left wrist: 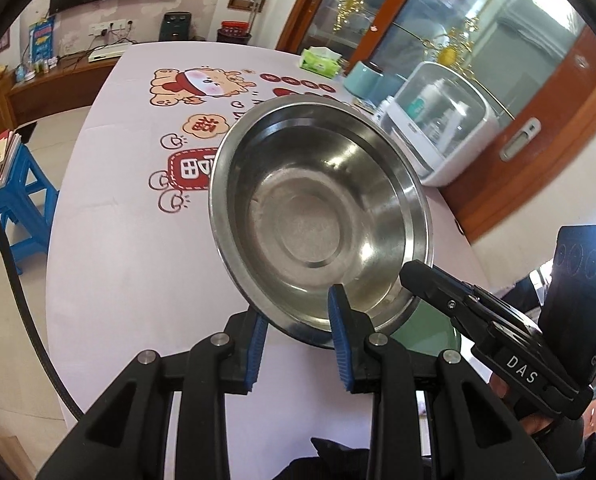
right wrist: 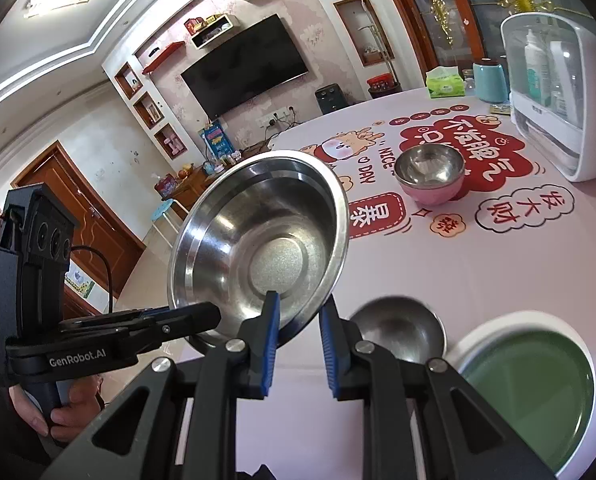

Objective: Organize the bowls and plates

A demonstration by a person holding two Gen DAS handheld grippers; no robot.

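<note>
- Gripping one steel basin (right wrist: 257,248), tilted and raised above the desk (right wrist: 438,272): left tool (left wrist: 298,340) and right tool (right wrist: 298,340), each clamped on its rim.
- One steel bowl (right wrist: 428,164) nested in one pink bowl (right wrist: 432,194).
- One small steel bowl (right wrist: 398,330), empty, beside one green plate (right wrist: 538,392).

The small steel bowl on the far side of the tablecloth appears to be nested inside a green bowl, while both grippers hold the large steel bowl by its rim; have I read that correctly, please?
Not quite: the small steel bowl sits in a pink bowl, not a green one, as the right wrist view shows. The rest holds: the left gripper and right gripper both grip the large steel bowl by its rim.
</note>
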